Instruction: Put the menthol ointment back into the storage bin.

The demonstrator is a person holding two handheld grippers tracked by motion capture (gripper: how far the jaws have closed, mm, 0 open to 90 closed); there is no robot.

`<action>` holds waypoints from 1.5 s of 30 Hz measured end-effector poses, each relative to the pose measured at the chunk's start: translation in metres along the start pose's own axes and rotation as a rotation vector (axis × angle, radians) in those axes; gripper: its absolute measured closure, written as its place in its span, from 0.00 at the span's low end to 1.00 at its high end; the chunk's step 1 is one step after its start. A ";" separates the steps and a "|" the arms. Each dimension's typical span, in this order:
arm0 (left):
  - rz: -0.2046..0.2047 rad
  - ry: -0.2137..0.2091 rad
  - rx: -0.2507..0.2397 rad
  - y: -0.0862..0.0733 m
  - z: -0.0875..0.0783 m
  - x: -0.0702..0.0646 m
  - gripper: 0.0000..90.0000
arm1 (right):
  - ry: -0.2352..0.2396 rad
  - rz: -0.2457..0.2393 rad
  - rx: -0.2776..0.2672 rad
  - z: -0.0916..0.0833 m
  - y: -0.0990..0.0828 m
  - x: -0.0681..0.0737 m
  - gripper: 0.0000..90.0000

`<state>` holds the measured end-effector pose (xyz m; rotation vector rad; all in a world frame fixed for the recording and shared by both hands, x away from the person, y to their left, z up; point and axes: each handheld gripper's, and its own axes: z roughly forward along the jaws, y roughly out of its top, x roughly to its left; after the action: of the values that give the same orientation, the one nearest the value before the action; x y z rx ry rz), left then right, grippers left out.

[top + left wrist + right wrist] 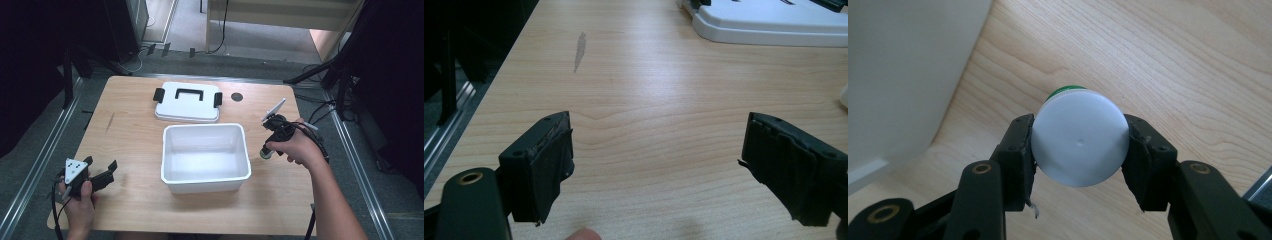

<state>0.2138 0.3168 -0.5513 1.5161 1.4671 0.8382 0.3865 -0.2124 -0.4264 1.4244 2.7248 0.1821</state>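
Note:
An open white plastic box (205, 156) stands mid-table, its wall (903, 75) showing in the right gripper view. Its white lid (188, 102) with black handle and clips lies flat behind it; the lid's edge (774, 22) appears in the left gripper view. My right gripper (266, 151) points down just right of the box, shut on a small green bottle with a white cap (1079, 145); the jaws press on the cap's two sides. My left gripper (102, 171) rests low at the table's front left, jaws wide apart with nothing between them (656, 160).
The wooden table (130, 135) has a dark scuff mark (580, 50) on its left part and a black round hole (237, 97) near the back edge. Metal rails and cables run along both sides of the table.

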 end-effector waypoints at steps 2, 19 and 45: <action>0.001 0.000 0.000 0.000 0.000 0.000 0.15 | 0.005 -0.016 -0.004 -0.009 0.001 0.002 0.58; 0.001 -0.001 0.000 0.000 0.000 0.000 0.15 | 0.020 -0.101 -0.078 -0.080 0.012 0.033 0.58; 0.001 0.003 0.000 0.000 0.000 0.000 0.16 | 0.111 -0.274 -0.084 -0.074 0.035 0.095 0.58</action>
<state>0.2138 0.3166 -0.5513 1.5160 1.4684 0.8419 0.3533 -0.1202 -0.3483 1.0356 2.9239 0.3648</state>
